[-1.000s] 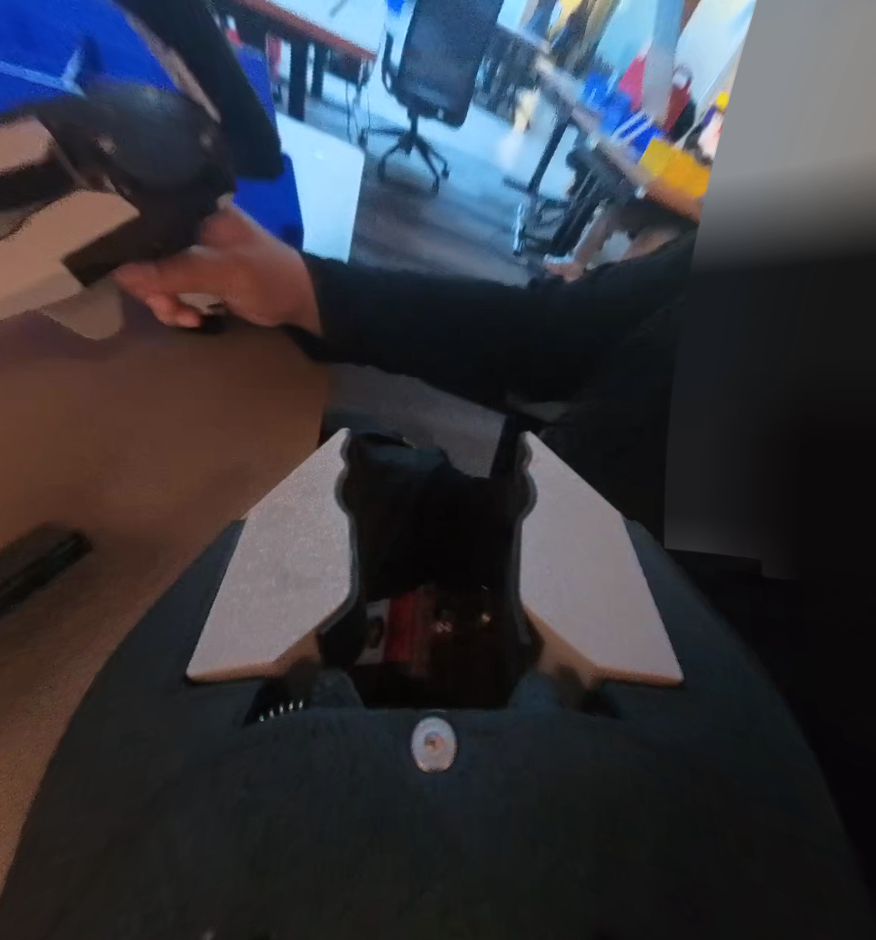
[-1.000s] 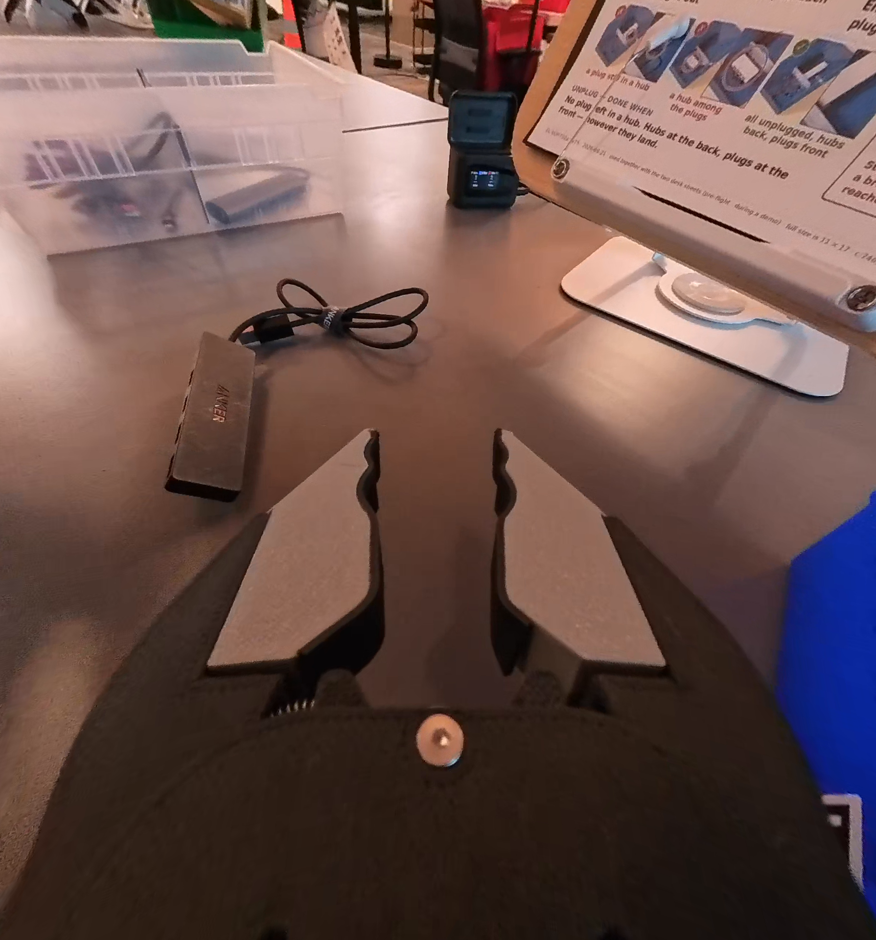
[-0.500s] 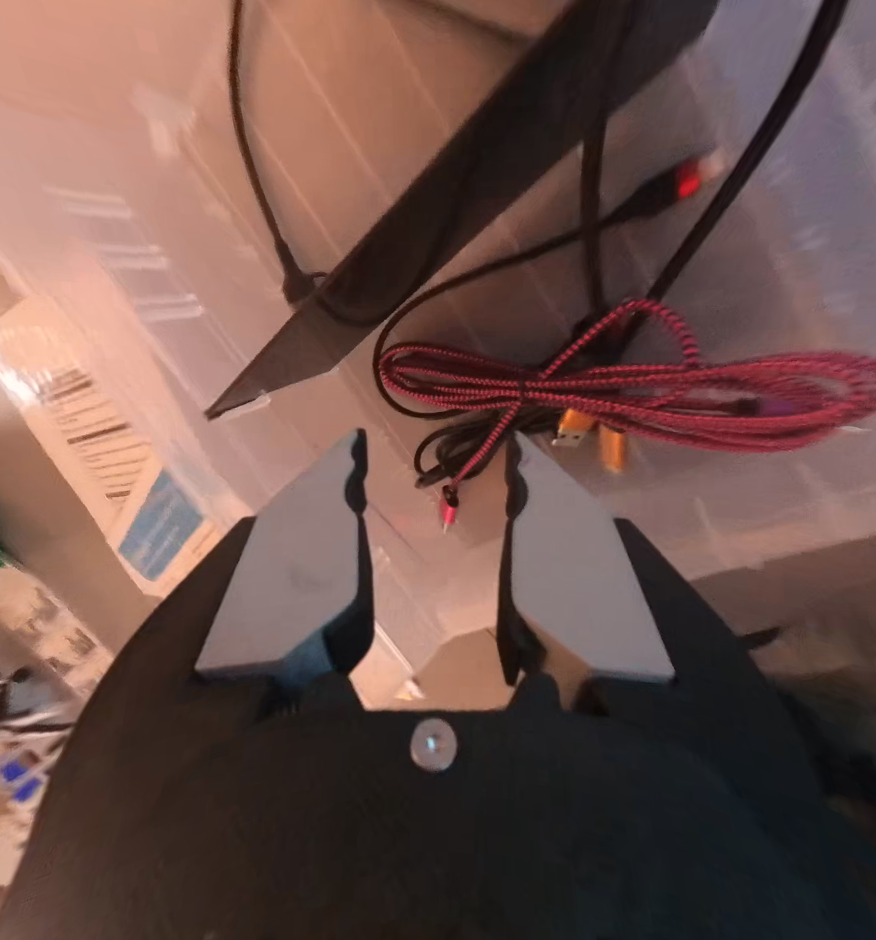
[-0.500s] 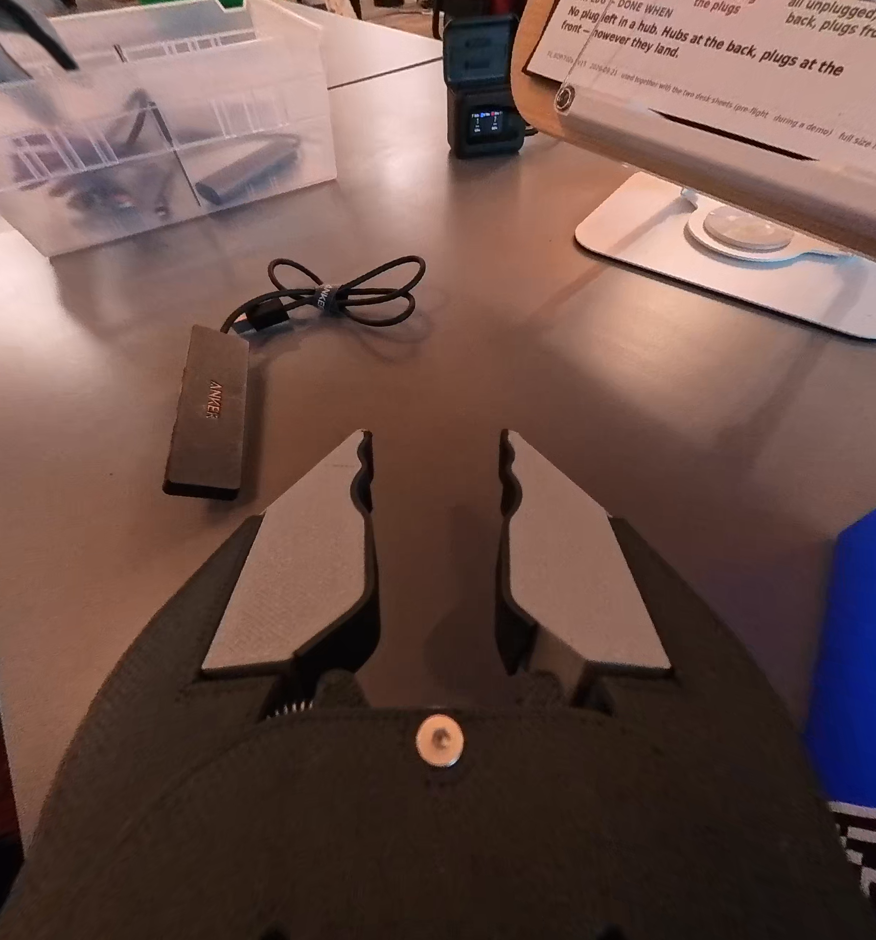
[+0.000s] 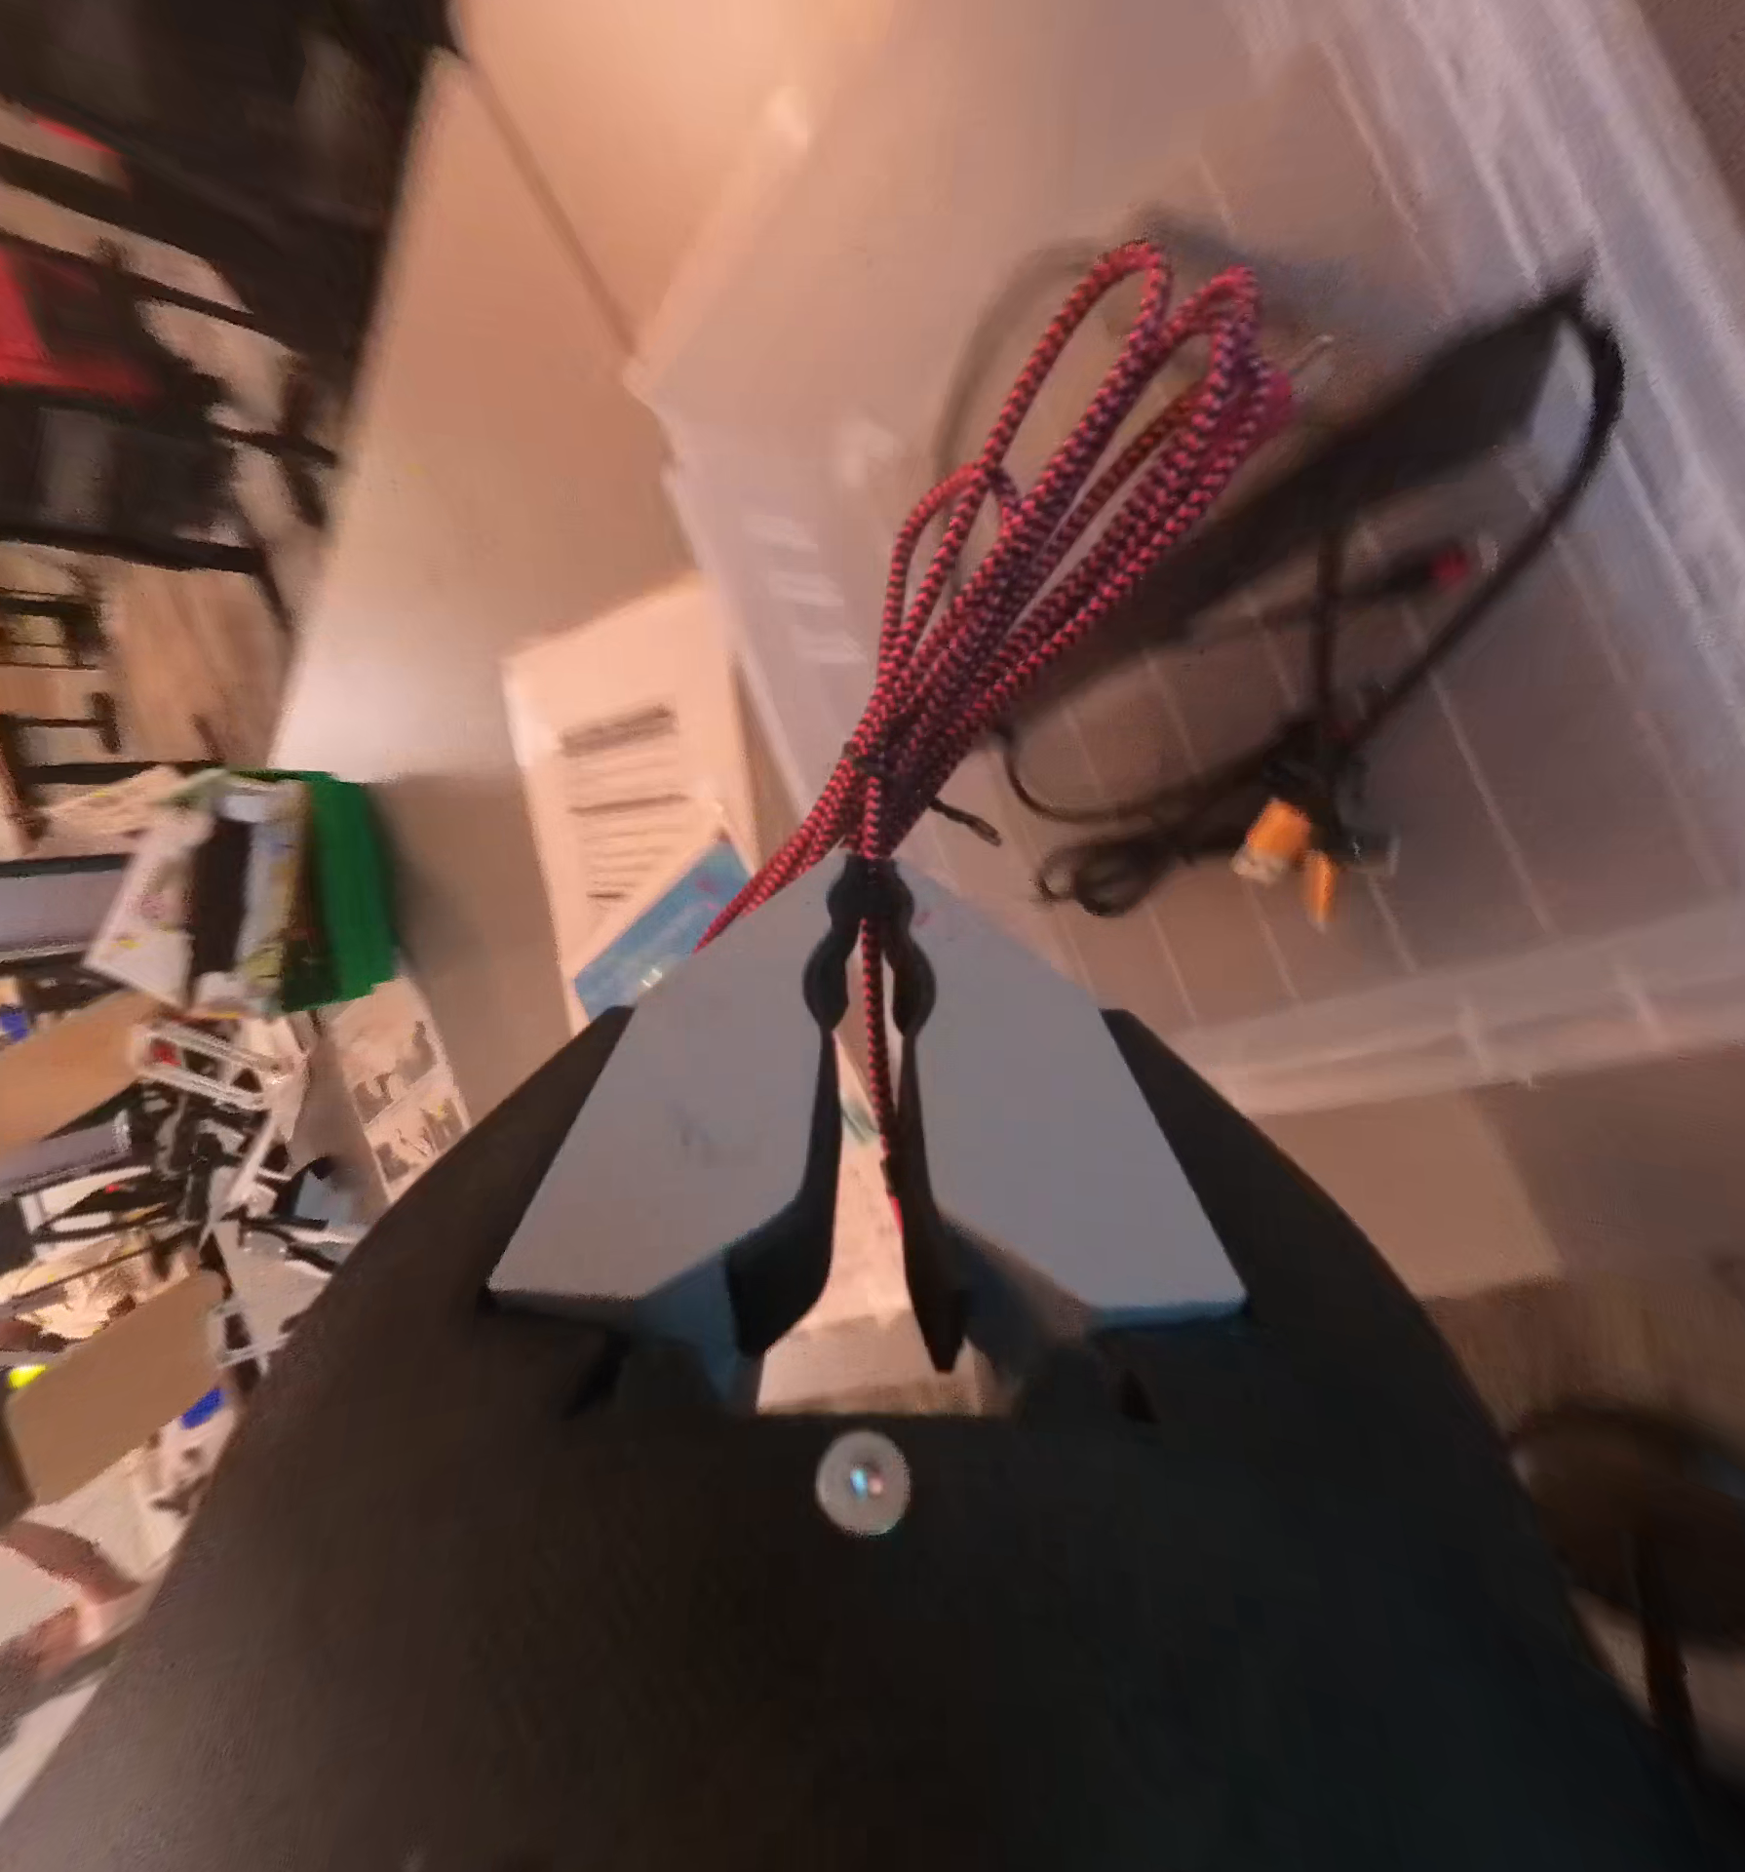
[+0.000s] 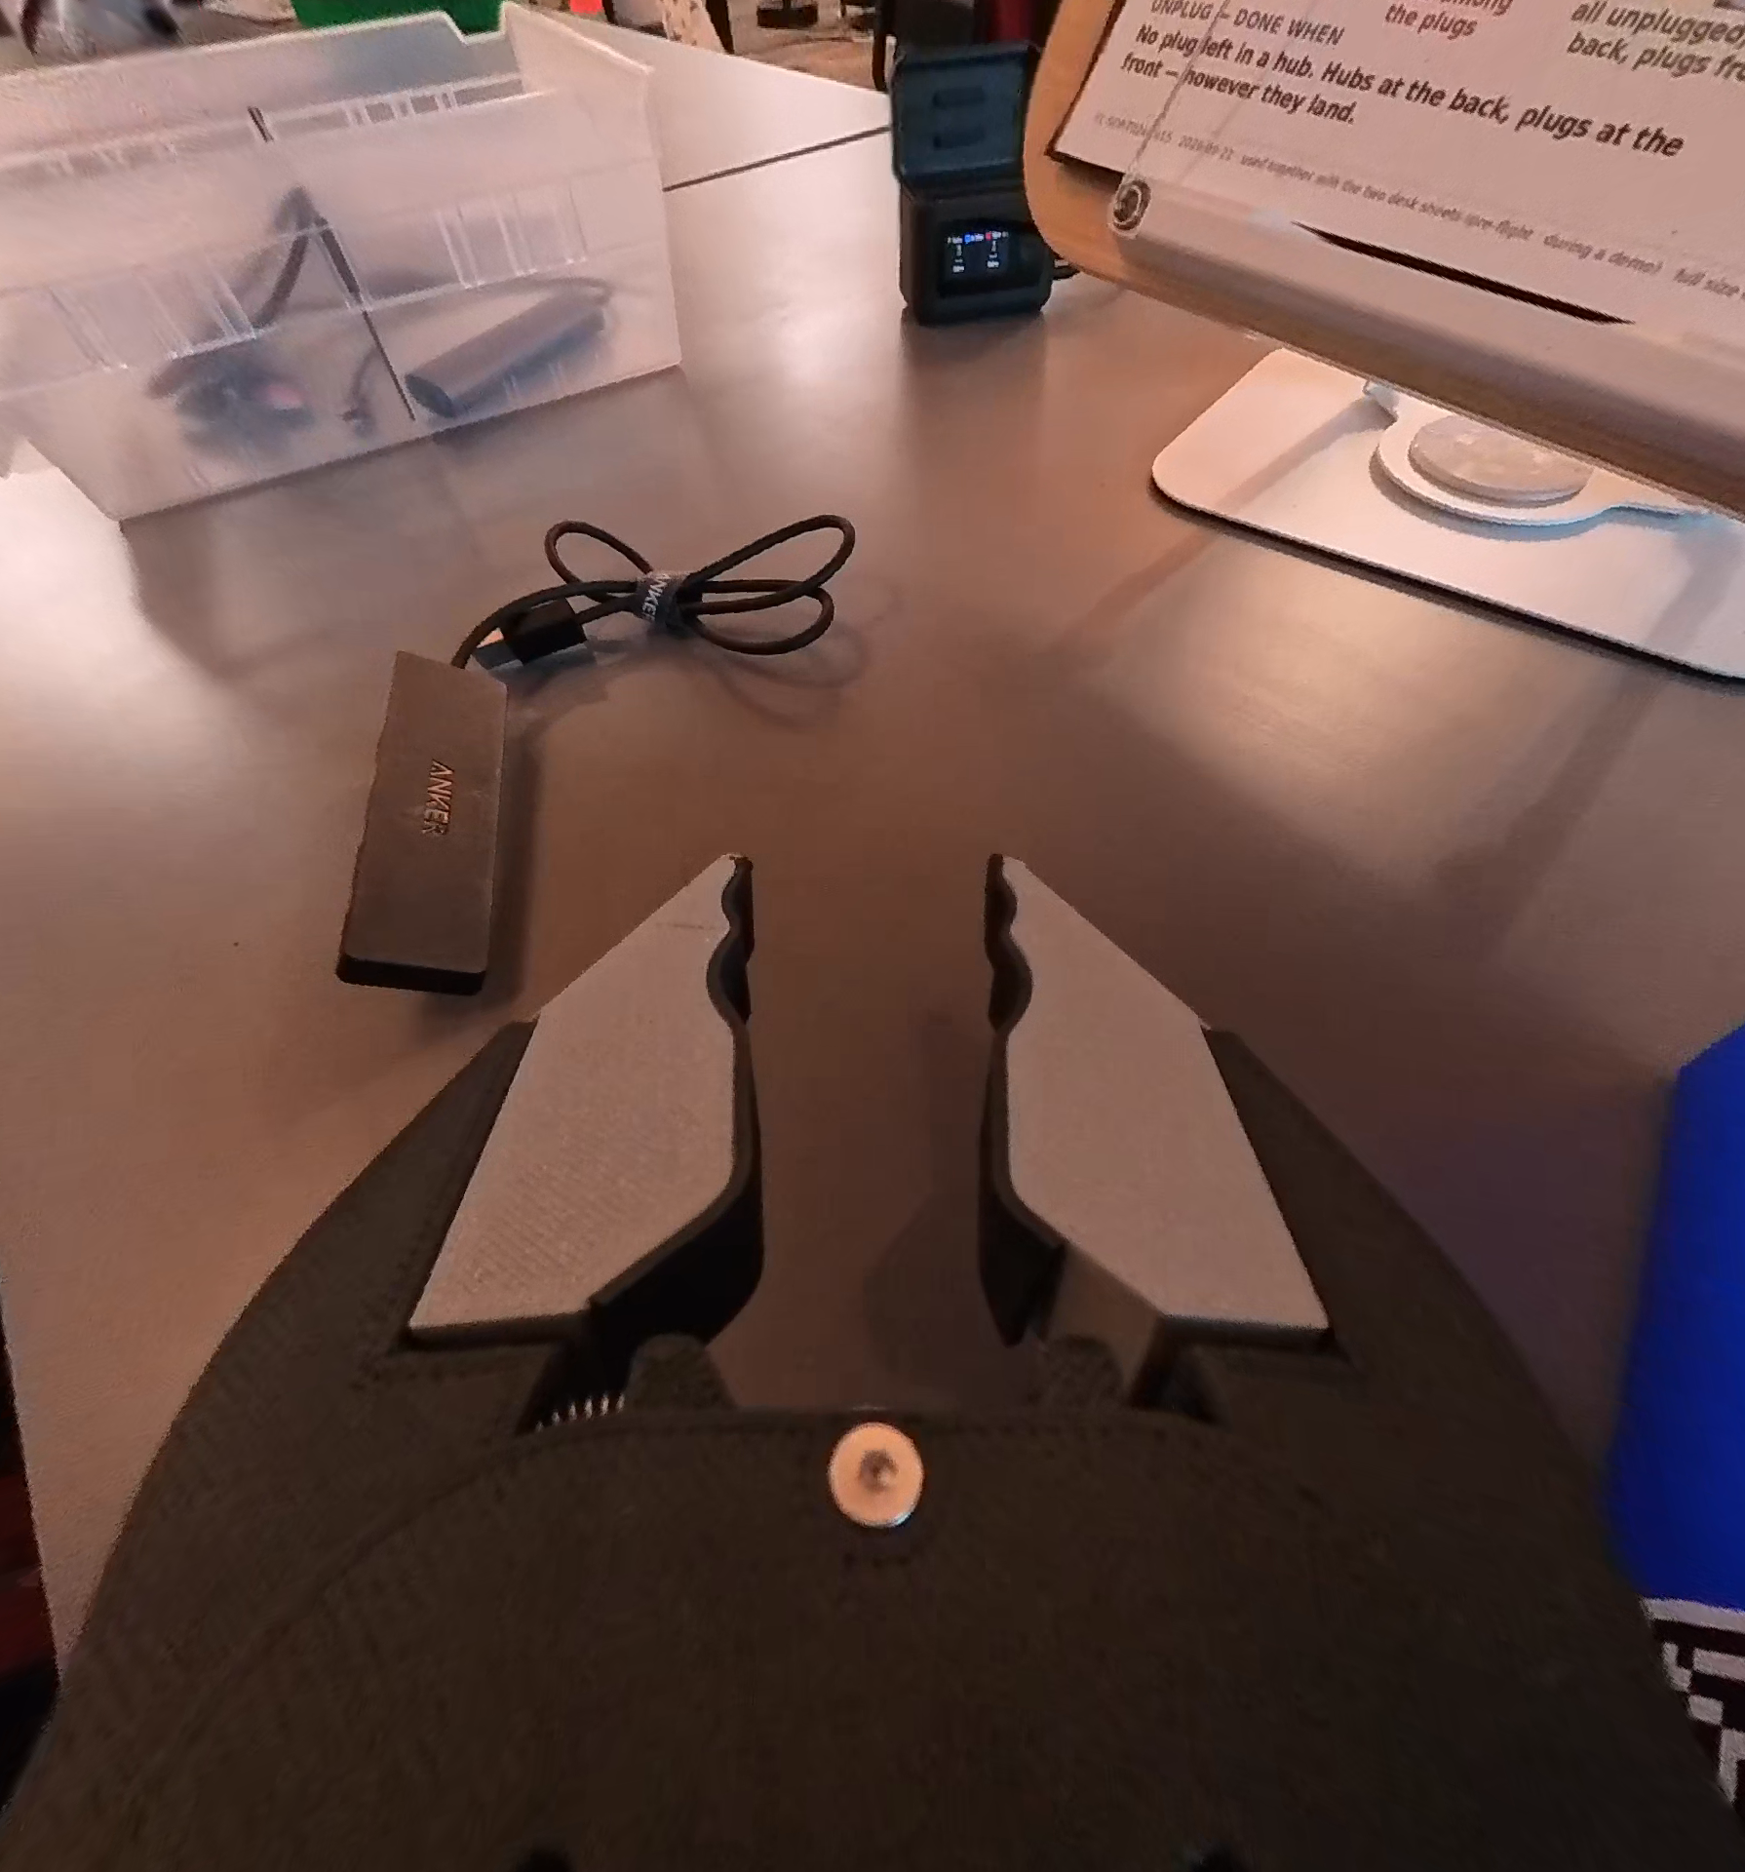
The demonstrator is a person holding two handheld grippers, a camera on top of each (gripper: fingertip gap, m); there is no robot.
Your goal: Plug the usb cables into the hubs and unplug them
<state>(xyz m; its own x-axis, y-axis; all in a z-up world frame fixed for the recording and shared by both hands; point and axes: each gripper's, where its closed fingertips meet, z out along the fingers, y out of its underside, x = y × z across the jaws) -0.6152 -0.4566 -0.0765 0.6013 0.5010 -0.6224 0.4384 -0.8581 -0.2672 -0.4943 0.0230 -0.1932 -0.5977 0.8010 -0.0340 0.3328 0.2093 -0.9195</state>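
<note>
Only the left wrist view showed the left gripper [image 5: 866, 891] clamped on the red braided cable [image 5: 1071, 527] above the clear bin [image 5: 1456, 972]. The right wrist view alone showed the right gripper [image 6: 866, 891], fingers apart and empty, over the table [image 6: 1203, 831] near a black hub [image 6: 433, 821].

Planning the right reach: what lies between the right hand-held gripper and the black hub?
Only bare table between the right hand-held gripper and black hub, per the right wrist view.
</note>
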